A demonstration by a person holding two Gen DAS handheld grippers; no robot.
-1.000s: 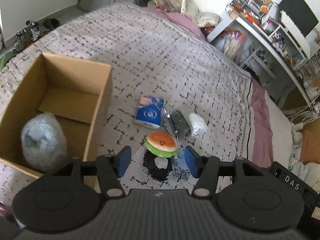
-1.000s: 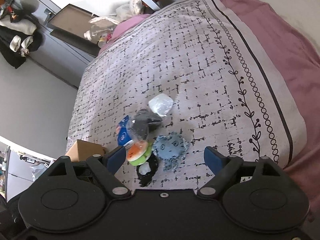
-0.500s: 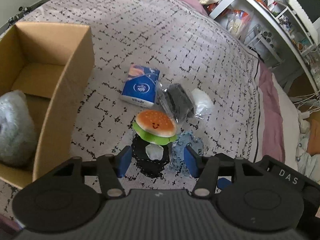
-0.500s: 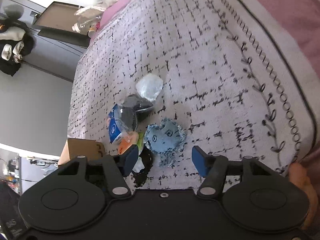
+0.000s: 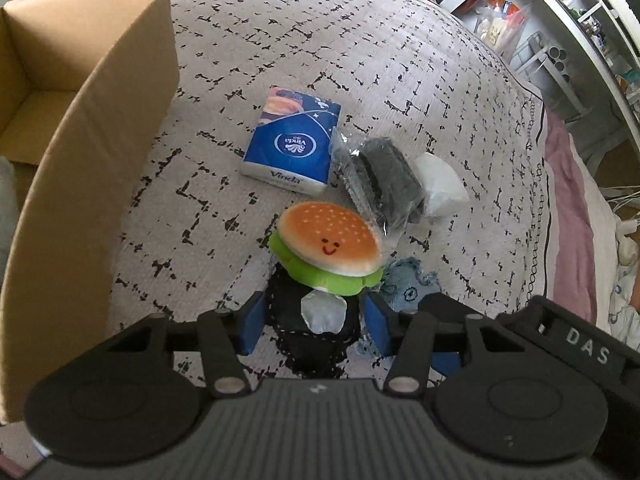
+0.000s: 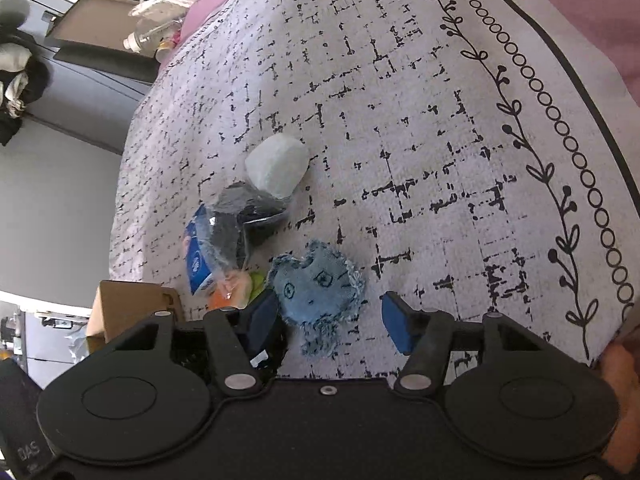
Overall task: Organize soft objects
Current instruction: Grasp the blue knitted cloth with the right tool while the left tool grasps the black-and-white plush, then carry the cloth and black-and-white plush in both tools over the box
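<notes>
A plush hamburger (image 5: 328,246) lies on a black soft item (image 5: 316,328) on the patterned bedspread. My left gripper (image 5: 314,326) is open, its fingers on either side of the black item, just below the hamburger. A blue denim plush (image 6: 320,284) lies beside them; my right gripper (image 6: 332,320) is open around it. Behind lie a blue tissue pack (image 5: 292,146), a bagged dark sponge (image 5: 384,184) and a white soft lump (image 5: 438,190). A cardboard box (image 5: 92,152) stands at the left.
The bedspread (image 6: 420,120) slopes off at the right to a pink sheet (image 5: 568,216). A shelving unit with clutter (image 5: 560,12) stands beyond the bed. The box also shows in the right wrist view (image 6: 132,304).
Both grippers have moved forward and down toward the pile. The left now straddles the black item under the hamburger; the right now straddles the denim plush. The box's inside has mostly left view.
</notes>
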